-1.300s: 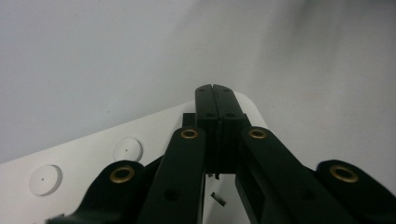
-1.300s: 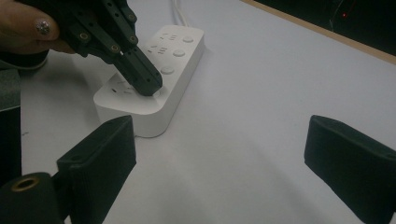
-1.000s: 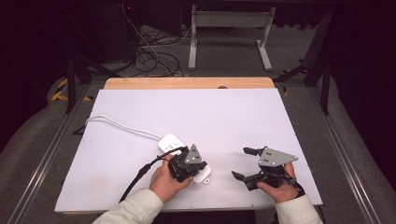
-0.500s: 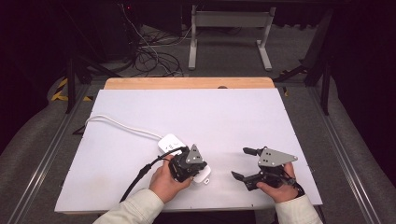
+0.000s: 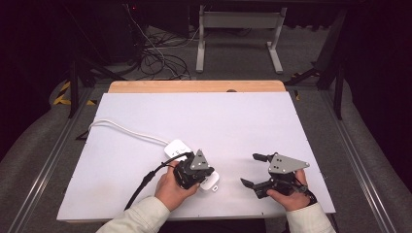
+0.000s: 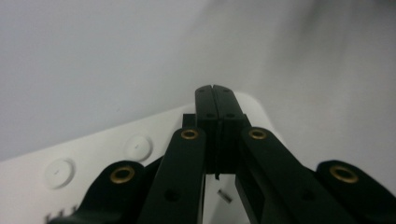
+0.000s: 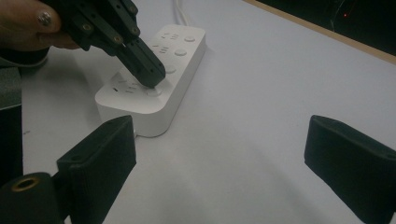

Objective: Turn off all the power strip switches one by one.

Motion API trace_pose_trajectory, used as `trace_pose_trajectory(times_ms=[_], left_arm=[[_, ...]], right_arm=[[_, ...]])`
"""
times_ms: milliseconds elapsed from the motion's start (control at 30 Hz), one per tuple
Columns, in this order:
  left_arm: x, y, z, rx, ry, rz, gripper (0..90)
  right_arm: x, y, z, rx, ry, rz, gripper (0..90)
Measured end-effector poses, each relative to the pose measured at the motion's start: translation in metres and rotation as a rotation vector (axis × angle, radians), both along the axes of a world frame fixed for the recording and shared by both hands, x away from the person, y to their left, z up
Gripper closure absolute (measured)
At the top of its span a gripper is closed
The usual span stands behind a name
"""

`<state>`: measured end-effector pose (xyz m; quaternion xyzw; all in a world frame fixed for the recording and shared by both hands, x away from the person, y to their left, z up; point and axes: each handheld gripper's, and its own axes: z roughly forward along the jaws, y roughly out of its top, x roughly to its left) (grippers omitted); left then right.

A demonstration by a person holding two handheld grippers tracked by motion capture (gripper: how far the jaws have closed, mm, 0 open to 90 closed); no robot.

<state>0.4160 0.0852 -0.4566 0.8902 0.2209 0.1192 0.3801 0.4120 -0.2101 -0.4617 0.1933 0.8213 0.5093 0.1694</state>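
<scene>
A white power strip lies on the white table, with its white cord running off to the left. My left gripper is over the strip's near end, held in a hand. Its jaws are shut and nothing is between them. In the right gripper view the left gripper has its tip down on a round button at the near end of the power strip. The left gripper view shows the shut tips over the strip. My right gripper rests open to the right, apart from the strip.
A wooden edge runs along the table's far side. Beyond it are a metal stand and loose cables on the floor. A black cable trails from the left gripper toward the front edge.
</scene>
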Motion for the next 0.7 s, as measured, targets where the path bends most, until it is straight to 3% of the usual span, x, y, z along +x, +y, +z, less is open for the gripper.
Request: trace_pose_trajectory(times_ms=[167, 200, 233, 267, 533, 700], left_arm=[[-0.007, 0.005, 0.016, -0.060, -0.037, -0.019, 89.9], [-0.008, 0.007, 0.020, -0.077, -0.041, -0.013, 82.7], [-0.009, 0.009, 0.023, -0.096, -0.050, -0.017, 70.0], [-0.010, 0.011, 0.025, -0.111, -0.054, -0.017, 66.0], [-0.021, 0.053, 0.044, -0.197, -0.115, 0.007, 40.7], [-0.031, 0.091, 0.050, -0.268, -0.164, 0.038, 34.0]], right_arm=[[0.001, -0.002, 0.000, 0.006, 0.004, -0.005, 9.7], [0.001, -0.002, 0.000, 0.007, 0.004, -0.004, 9.7], [0.001, -0.002, 0.000, 0.007, 0.003, -0.005, 9.7], [0.001, -0.002, 0.000, 0.007, 0.003, -0.007, 9.7], [0.000, -0.003, 0.002, 0.013, -0.006, -0.013, 9.7], [-0.001, -0.004, 0.002, 0.018, -0.010, -0.016, 9.7]])
